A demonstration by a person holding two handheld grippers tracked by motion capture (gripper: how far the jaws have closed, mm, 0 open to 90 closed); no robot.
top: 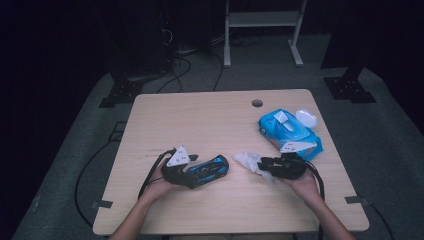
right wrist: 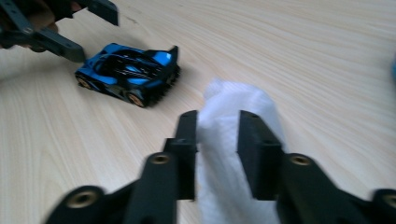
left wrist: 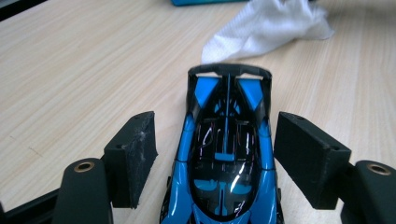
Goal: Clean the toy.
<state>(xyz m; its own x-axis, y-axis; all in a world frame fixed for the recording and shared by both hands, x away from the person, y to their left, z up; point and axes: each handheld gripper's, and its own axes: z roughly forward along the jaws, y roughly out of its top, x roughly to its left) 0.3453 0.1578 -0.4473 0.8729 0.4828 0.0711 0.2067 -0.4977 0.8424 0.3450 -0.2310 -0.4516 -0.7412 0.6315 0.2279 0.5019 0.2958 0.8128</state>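
car: little blue-and-black toy car (top: 207,170) sitting on the table (top: 200,120), wheels down, just left of the wipe
car axis: long axis runs pretty much left-right across the table in the high view; the rear wing end points at the wipe, the nose end sits back between the left jaws
left gripper: left gripper (left wrist: 215,154) is let go, pads standing off both sides of the car with a clear gap each side, so it's straddling, not squeezing
wipe: crumpled white wipe (top: 252,162) lying flat on the table just right of the car, near it but not touching
right gripper: right gripper (right wrist: 217,140) has its jaws either side of the wipe, part-way apart; the shot's blurry but the pads look like they sit at the wipe's sides without pinching it, so I'd call it released
pack: blue wipes pack (top: 287,132) further back and right of the car, lid flipped up
hands: left hand (top: 160,185) under its gripper, just left of the car
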